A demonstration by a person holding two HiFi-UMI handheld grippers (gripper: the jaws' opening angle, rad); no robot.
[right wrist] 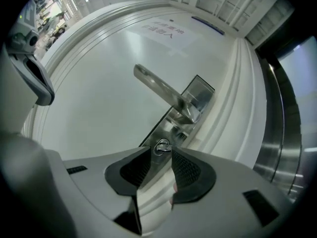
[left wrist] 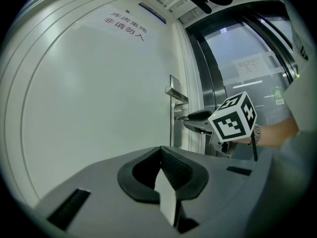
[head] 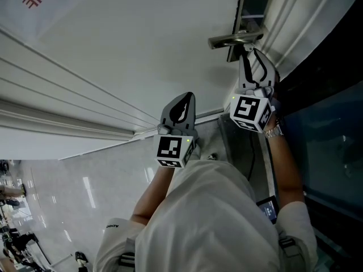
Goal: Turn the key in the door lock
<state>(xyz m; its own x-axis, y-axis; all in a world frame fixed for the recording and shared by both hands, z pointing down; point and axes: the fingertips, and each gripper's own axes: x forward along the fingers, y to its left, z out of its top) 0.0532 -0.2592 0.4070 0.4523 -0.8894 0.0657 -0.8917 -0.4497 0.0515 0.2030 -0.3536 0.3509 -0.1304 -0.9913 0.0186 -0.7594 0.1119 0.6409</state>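
1 small key: light, stiff, slick metal; hold by flat bow. Right gripper nipped on it, jaws approx half-wide. Left gripper closed, empty.

A small silver key with a rounded bow is seen inserted in the door lock. The lock is a long brushed-metal plate mounted close to the latch edge of the white door. The key is set just below the plate's lever handle, which is extended away from that edge. The bow is pinched between the jaw tips of the right gripper.
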